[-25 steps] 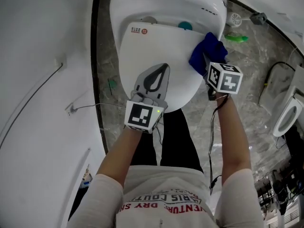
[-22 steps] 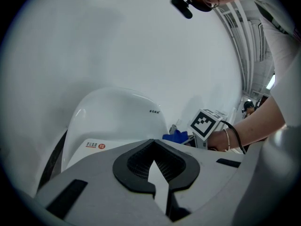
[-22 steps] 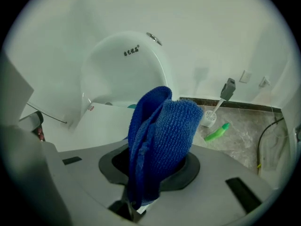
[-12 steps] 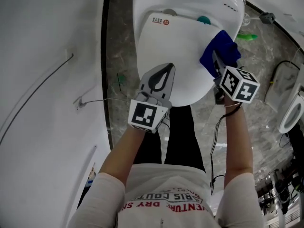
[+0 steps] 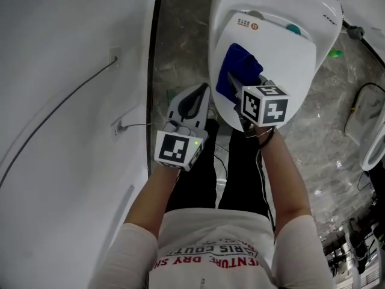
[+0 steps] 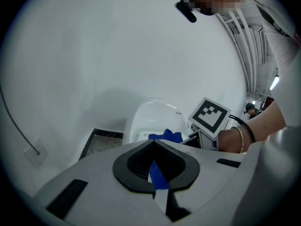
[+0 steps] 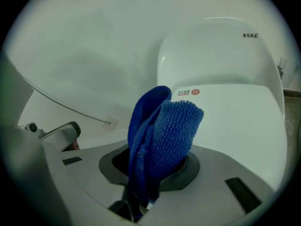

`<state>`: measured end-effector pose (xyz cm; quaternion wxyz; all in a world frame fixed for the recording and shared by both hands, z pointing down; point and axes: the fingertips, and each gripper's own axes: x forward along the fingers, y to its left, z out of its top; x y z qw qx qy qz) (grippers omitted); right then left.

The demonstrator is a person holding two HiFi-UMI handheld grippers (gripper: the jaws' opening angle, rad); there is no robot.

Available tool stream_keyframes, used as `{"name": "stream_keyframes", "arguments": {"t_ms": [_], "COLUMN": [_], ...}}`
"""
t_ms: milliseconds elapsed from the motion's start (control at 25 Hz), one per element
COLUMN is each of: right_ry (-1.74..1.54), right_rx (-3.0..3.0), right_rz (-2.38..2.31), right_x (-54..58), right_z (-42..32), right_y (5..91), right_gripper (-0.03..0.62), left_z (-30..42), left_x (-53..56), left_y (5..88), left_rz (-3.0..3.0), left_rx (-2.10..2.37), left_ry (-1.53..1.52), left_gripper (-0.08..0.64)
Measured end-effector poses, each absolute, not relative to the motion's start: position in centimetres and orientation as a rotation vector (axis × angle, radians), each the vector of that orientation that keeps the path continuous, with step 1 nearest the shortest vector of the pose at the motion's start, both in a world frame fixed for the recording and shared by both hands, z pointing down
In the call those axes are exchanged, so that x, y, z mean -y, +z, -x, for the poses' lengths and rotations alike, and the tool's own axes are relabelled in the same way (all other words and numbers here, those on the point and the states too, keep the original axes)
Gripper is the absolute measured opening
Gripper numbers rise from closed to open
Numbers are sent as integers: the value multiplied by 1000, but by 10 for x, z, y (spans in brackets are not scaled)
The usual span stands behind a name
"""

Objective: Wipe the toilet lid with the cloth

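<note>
My right gripper (image 7: 153, 155) is pinching the blue cloth (image 7: 162, 135): both jaws are pressed onto its folded end, and the rest of it bunches up out of them. From the head view the cloth lies against the white toilet lid (image 5: 286, 65), along the lid's left edge and nearer its front rim than its back. A small red sticker (image 5: 254, 25) sits by the lid's back edge, well apart from the cloth.

My left gripper (image 6: 153, 142) holds nothing. Its jaws are pressed together at the tips, and through the loop they form I see only a bit of the cloth further off. This gripper is off the toilet, just beside the lid's front left corner, over the grey marbled floor (image 5: 180, 53). The white wall (image 5: 66, 101) runs along my left with a thin cable (image 5: 60, 110) on it
</note>
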<state>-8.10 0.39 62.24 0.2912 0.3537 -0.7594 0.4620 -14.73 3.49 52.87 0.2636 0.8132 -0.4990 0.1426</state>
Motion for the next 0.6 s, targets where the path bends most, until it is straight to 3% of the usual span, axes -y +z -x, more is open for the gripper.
{"name": "stream_keyframes", "arguments": {"t_ms": [280, 600], "right_ry": [1206, 1163], "right_rx": [1961, 1899], "right_rz": [-878, -932], "right_x": [-23, -23], "right_z": [136, 121], "right_y": [659, 675], "right_gripper": [94, 94], "left_z": [192, 192], "left_x": [-52, -60], "left_y": [542, 554], "left_rz": [-2135, -2127], "left_rx": [1348, 1317], "left_ry": [329, 339], "left_gripper": [6, 6]}}
